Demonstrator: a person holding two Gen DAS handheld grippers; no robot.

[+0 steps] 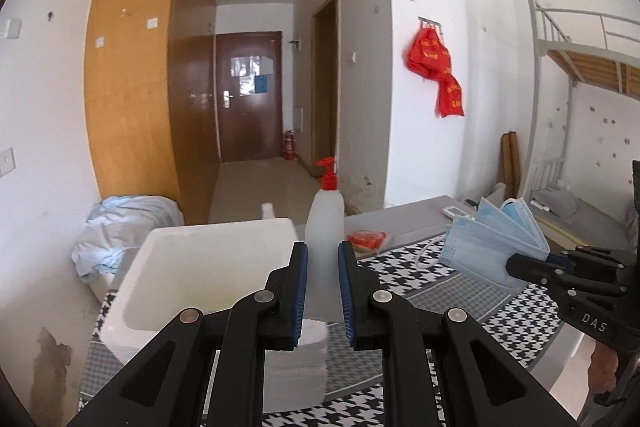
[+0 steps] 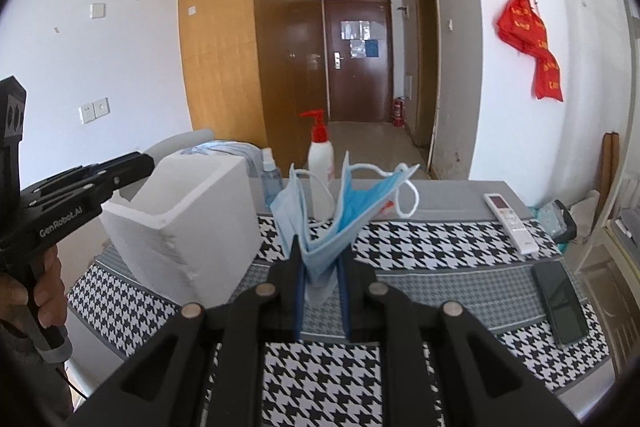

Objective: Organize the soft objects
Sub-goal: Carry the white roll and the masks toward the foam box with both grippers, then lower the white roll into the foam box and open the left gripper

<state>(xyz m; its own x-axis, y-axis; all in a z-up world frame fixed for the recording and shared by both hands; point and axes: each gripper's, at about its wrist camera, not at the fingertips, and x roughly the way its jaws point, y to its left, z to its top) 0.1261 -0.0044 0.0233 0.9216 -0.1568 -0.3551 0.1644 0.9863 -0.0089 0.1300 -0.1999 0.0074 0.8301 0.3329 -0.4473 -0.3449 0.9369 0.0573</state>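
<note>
Houndstooth cloth covers the table; wooden wardrobe behind

The room is bright with soft daylight. Both pictures bend at the edges and have dark corners. The near white bottle looks blurry. Shadows are faint.

Foam box near corner hidden behind left gripper jaws.

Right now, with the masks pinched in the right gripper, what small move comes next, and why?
Probably carry the blue masks left over the white foam box and release. The right gripper grips them in the air, and the box is open-topped.
</note>
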